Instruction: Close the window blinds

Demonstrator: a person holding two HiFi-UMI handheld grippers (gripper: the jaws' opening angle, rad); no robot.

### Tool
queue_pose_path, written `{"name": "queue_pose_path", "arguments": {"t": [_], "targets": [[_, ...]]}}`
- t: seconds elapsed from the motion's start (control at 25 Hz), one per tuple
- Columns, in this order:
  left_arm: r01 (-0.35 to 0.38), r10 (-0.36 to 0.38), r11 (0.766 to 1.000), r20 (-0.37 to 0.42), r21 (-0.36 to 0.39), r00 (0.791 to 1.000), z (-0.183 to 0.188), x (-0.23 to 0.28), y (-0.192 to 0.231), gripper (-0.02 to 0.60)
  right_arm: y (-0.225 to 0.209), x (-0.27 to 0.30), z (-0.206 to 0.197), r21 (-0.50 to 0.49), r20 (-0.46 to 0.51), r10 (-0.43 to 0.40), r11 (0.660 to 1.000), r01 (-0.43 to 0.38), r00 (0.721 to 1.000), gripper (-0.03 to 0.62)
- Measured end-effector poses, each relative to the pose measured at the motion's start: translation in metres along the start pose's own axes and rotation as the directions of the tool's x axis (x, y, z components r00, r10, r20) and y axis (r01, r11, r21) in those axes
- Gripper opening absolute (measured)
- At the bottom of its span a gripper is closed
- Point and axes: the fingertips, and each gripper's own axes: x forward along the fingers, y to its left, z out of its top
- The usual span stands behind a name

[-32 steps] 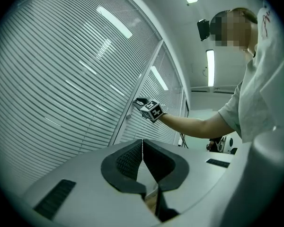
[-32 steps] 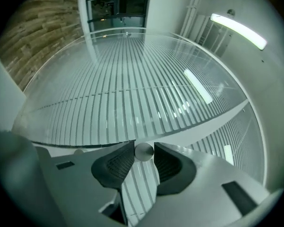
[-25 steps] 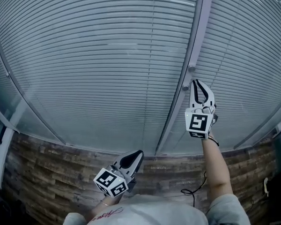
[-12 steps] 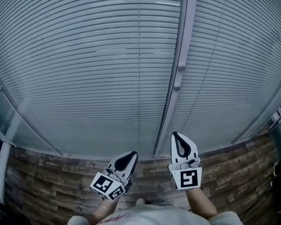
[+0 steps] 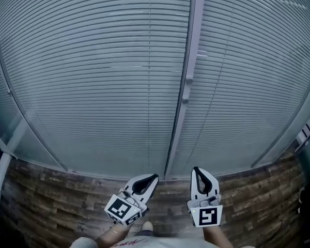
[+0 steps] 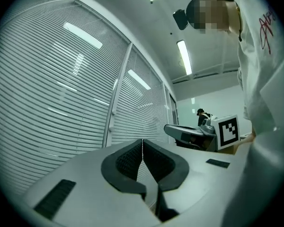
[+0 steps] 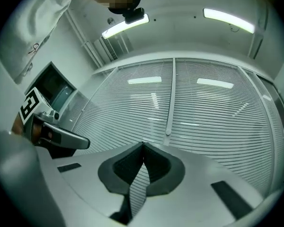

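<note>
Grey slatted blinds [image 5: 93,76] cover the left window pane, and a second set [image 5: 248,87] covers the right pane. A pale upright frame post [image 5: 192,45] stands between them. Two small knobs [image 5: 187,89] hang beside the post, well above both grippers. My left gripper [image 5: 156,175] is low in the head view, shut, with nothing between its jaws [image 6: 142,140]. My right gripper [image 5: 196,168] is just to its right, also shut and empty [image 7: 143,143]. Both point at the bottom of the blinds without touching them.
Wood-patterned flooring [image 5: 41,195] runs below the window. More window frame posts curve away at the far left [image 5: 5,87] and far right [image 5: 294,123]. A person [image 6: 202,115] stands far off in the left gripper view. Ceiling strip lights [image 7: 227,20] glow overhead.
My right gripper has dropped from beside the hanging knobs to low next to the left gripper, its jaws now together. The left gripper shifted slightly right.
</note>
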Motion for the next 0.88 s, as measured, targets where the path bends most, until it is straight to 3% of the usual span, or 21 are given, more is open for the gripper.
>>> {"name": "queue_pose_path", "arguments": {"t": [0.24, 0.4, 0.56, 0.88], "targets": [[-0.029, 0.029, 1.000, 0.000, -0.007, 1.000, -0.005, -0.035, -0.089, 0.018, 0.022, -0.100, -0.002, 0.067, -0.073, 0.041, 0.997, -0.036, 0.997, 0.017], [-0.073, 0.073, 0.997, -0.002, -0.014, 0.997, -0.013, -0.074, -0.143, 0.018, 0.039, -0.159, 0.005, 0.195, -0.075, 0.081, 0.979, -0.065, 0.994, 0.017], [-0.126, 0.126, 0.992, -0.017, -0.009, 0.992, -0.008, -0.102, -0.168, 0.018, 0.049, -0.187, 0.012, 0.278, -0.068, 0.124, 0.955, -0.100, 0.990, 0.017], [-0.133, 0.133, 0.991, -0.015, -0.014, 0.991, -0.004, -0.125, -0.198, 0.018, 0.068, -0.226, 0.031, 0.300, -0.057, 0.157, 0.945, -0.133, 0.986, 0.017]]}}
